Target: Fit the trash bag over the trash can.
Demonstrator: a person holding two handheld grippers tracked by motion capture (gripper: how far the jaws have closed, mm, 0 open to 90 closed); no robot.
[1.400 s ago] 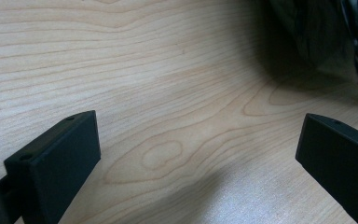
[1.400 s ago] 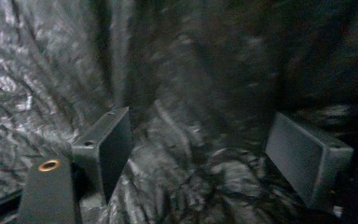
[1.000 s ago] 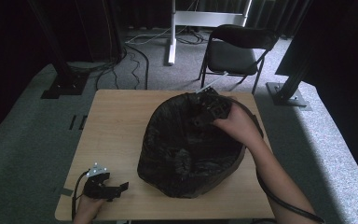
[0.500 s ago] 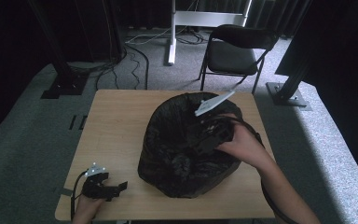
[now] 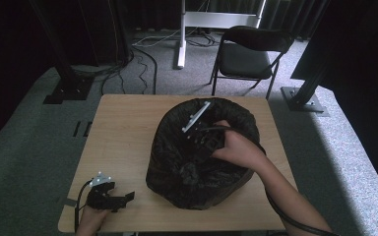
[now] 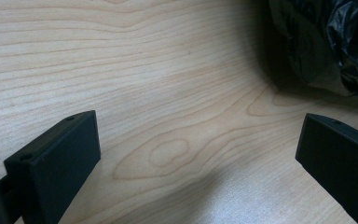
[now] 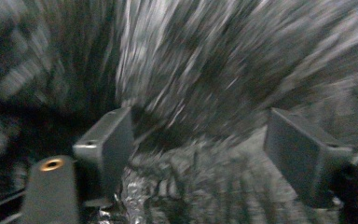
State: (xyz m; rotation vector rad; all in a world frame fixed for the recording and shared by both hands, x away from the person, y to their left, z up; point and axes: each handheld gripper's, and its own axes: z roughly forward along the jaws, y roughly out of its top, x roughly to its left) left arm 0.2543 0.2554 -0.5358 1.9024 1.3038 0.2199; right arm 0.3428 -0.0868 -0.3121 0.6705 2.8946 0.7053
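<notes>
Black plastic bag (image 5: 202, 152) at mid-table, right gripper (image 5: 203, 140) over its top.

Crinkled black film fills a round bin-like shape that sits on the pale wood table (image 5: 123, 128), toward its right half. The right gripper, held in the person's right hand (image 5: 236, 147), lies on the upper part of the bag with its grey plate tilted up; in the right gripper view (image 7: 198, 140) its jaws stand wide apart with blurred black film between and beyond them, nothing clamped. The left gripper (image 5: 109, 195) rests on the table near the front edge, left of the bag and apart from it; in the left gripper view (image 6: 198, 154) its jaws are spread wide over bare wood, holding nothing, with the bag's edge (image 6: 326, 42) at upper right.
</notes>
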